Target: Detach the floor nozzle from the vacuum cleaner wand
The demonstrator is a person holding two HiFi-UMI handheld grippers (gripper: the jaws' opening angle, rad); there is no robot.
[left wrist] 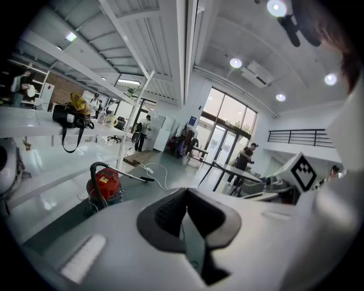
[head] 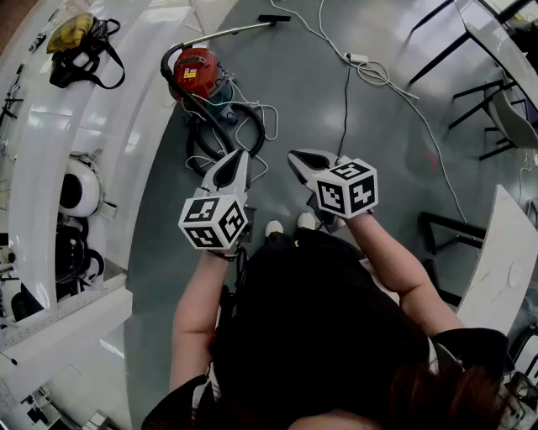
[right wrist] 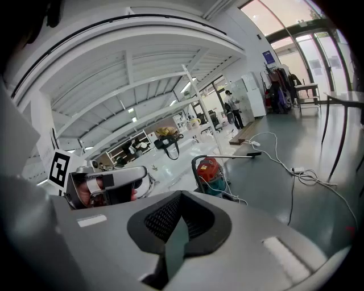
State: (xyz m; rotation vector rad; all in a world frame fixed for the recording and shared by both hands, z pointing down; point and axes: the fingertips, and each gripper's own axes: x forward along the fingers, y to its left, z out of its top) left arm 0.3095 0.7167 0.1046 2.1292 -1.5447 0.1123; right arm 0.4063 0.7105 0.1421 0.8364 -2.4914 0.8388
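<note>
**Left gripper** [head: 238, 158]: held out over the grey polished floor [head: 370, 159], angled a little downward. In its own view [left wrist: 185, 211] the jaws are clenched together with nothing between them.

**Right gripper** [head: 296, 156]: alongside the left, near but not touching. In its own view [right wrist: 175, 223] the jaws are likewise pressed together and empty.

**Red canister vacuum cleaner** [head: 196, 72]: stands on the floor well ahead of both grippers, beside a long white bench [head: 50, 159].

**Silver metal wand** [head: 229, 31]: runs from the canister's far side across the floor.

**Black flat floor nozzle** [head: 275, 18]: on the wand's far end, lying on the floor, well apart from both grippers.

**Black coiled hose** [head: 239, 126]: on the floor between canister and grippers; seen plainly only in the head view.

**White power cable** [head: 395, 88]: trails across the floor to the right of the wand.

**Yellow and black bag** [head: 74, 35]: on the bench top.

**Left gripper view only**: glazed entrance doors [left wrist: 227, 122], with a person [left wrist: 247, 160] standing by a table.

**Right gripper view only**: the hand [right wrist: 91, 192] around the left gripper's handle.
</note>
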